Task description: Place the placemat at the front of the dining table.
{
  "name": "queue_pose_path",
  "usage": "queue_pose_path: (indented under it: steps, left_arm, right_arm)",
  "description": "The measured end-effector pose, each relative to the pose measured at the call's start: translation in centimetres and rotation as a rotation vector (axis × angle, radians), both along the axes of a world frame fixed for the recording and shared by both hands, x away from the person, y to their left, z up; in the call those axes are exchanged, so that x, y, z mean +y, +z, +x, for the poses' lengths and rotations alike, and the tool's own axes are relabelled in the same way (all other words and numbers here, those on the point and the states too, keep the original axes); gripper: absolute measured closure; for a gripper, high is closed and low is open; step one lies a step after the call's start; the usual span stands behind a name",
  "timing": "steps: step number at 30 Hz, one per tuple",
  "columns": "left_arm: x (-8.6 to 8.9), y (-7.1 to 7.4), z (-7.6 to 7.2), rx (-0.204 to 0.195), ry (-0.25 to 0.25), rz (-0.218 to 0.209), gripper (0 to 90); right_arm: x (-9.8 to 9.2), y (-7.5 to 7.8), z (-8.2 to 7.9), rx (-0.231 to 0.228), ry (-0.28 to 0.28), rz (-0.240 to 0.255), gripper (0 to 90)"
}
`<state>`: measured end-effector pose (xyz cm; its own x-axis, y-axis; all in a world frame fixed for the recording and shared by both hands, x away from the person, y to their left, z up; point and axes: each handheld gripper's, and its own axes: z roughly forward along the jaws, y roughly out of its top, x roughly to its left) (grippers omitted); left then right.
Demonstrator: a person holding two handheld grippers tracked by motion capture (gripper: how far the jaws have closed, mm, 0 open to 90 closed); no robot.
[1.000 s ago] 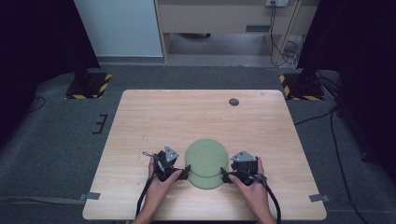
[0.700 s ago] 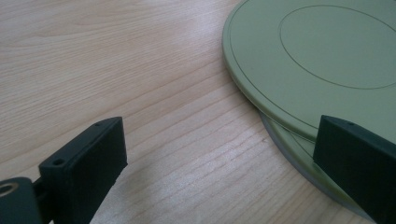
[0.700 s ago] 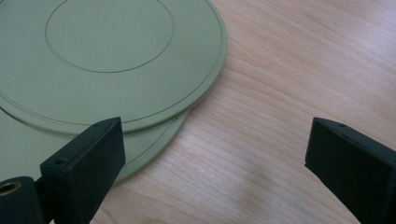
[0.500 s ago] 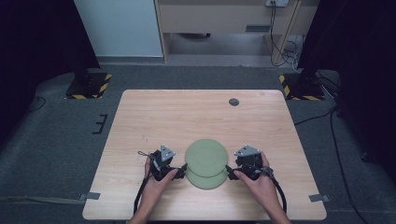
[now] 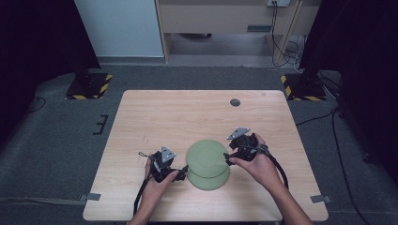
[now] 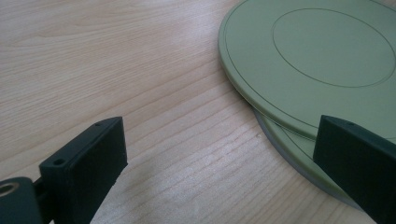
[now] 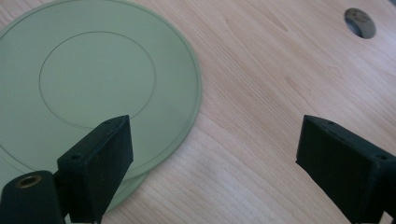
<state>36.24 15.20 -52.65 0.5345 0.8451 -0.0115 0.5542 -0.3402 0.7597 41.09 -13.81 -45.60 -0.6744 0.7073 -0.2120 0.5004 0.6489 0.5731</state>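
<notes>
Nearest the person, two green plates sit on the wooden worktop [image 5: 155, 117], the upper plate [image 5: 206, 157] shifted away from the person so that it only partly covers the lower plate [image 5: 211, 180]. In the gripper views the upper plate's rim overhangs the lower one. The left gripper [image 5: 180, 171] rests at the plates' left edge, its fingers [image 6: 88, 163] spread wide with bare wood between them and the plates' edge by the far finger, gripping nothing. The right gripper [image 5: 228, 157] sits at the upper plate's right edge; its fingers [image 7: 100, 158] stand wide apart, having just been closing slightly, one over the plate, holding nothing. Farther back, a small dark round hole [image 5: 235, 102] marks the worktop.
</notes>
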Motion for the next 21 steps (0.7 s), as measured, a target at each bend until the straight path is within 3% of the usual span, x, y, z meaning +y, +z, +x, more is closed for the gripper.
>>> queue_pose_path:
  steps: [5,11,20,21]
  left_arm:
    - [-0.1,-0.2,0.0,0.008,-0.006,0.003,2.1]
    - [-0.2,-0.2,-0.1,0.013,-0.018,-0.001,2.1]
    - [-0.6,0.0,-0.4,0.01,-0.033,0.009,2.2]
    - [-0.8,0.0,-0.4,0.016,-0.042,0.015,2.2]
  right_arm:
    - [1.4,-0.1,1.8,0.044,0.027,-0.026,16.7]
    - [2.3,-1.1,3.7,0.12,0.043,0.0,20.0]
    - [3.0,-1.4,5.1,0.167,0.047,0.022,21.7]
    - [3.0,-1.2,5.1,0.172,0.043,0.042,22.5]
